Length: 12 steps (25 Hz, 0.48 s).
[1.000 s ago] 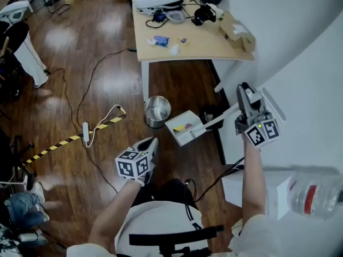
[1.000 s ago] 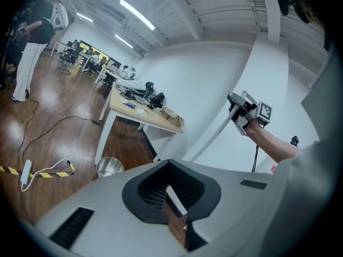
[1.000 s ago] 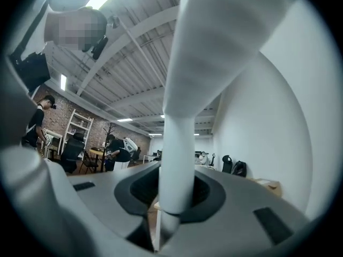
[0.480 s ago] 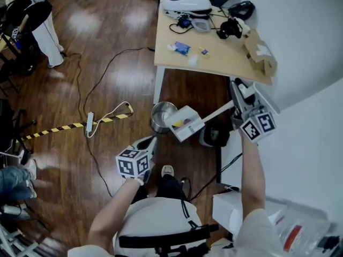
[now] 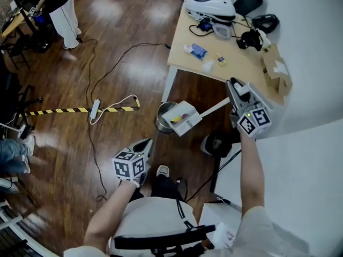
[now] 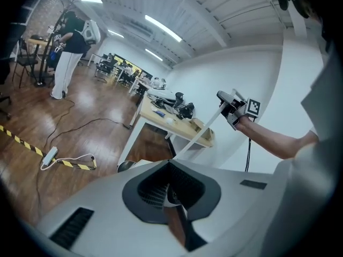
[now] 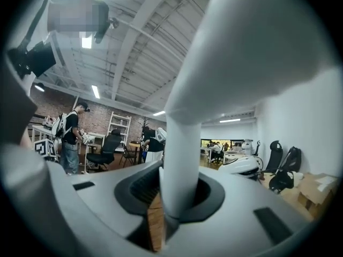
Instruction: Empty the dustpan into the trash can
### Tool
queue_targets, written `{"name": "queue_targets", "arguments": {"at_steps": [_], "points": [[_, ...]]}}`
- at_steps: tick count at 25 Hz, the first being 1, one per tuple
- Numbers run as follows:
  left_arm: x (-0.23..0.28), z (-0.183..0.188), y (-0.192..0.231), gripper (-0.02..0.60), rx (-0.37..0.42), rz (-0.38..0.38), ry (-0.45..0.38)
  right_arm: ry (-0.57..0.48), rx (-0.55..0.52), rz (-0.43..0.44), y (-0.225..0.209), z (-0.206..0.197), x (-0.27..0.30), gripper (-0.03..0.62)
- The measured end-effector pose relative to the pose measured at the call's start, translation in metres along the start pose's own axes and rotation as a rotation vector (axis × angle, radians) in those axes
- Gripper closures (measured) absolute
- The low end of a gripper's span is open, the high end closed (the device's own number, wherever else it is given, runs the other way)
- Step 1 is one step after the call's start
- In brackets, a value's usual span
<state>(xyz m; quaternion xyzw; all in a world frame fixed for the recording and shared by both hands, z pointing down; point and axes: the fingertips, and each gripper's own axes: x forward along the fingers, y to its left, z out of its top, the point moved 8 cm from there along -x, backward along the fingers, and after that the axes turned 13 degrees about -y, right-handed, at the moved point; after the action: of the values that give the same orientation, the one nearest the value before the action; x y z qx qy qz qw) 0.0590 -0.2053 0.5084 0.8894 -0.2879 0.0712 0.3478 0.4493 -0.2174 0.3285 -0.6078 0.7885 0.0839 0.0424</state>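
Over the last second the white dustpan [image 5: 181, 116] has swung from beside the metal trash can [image 5: 159, 124] to a spot where, seen from the head camera, its tray overlaps the can's rim. A few coloured scraps [image 5: 177, 118] lie in the tray, which seems close to level, probably so nothing spills before it is squarely over the opening. The tipping itself looks not yet done.

The long handle [image 5: 214, 107] slants up to the right hand-held gripper [image 5: 236, 96], whose jaws are clamped around its far end. Holding it there lets the person stand upright. The can stands on the wooden floor [image 5: 118, 63], just beside a leg of the cluttered tabletop [image 5: 241, 68].

The left hand-held gripper [image 5: 147, 144] hangs low near the person's knee, well clear of the dustpan, apparently idle.

The right gripper view confirms the grip, with the white handle filling the gap between its jaws, but it shows neither tray nor can. The left gripper view shows its own jaws drawn together with nothing between them, and the handle from the side.
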Motion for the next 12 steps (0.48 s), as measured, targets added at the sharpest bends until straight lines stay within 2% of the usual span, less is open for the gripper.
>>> {"name": "queue_targets", "arguments": {"at_steps": [7, 12], "points": [[0.004, -0.003, 0.001, 0.592, -0.028, 0.026, -0.017, 0.065, -0.020, 0.100, -0.001, -0.018, 0.012, 0.488], [0.004, -0.002, 0.001, 0.592, -0.034, 0.026, -0.024, 0.073, -0.029, 0.105, -0.001, -0.019, 0.010, 0.488]]}}
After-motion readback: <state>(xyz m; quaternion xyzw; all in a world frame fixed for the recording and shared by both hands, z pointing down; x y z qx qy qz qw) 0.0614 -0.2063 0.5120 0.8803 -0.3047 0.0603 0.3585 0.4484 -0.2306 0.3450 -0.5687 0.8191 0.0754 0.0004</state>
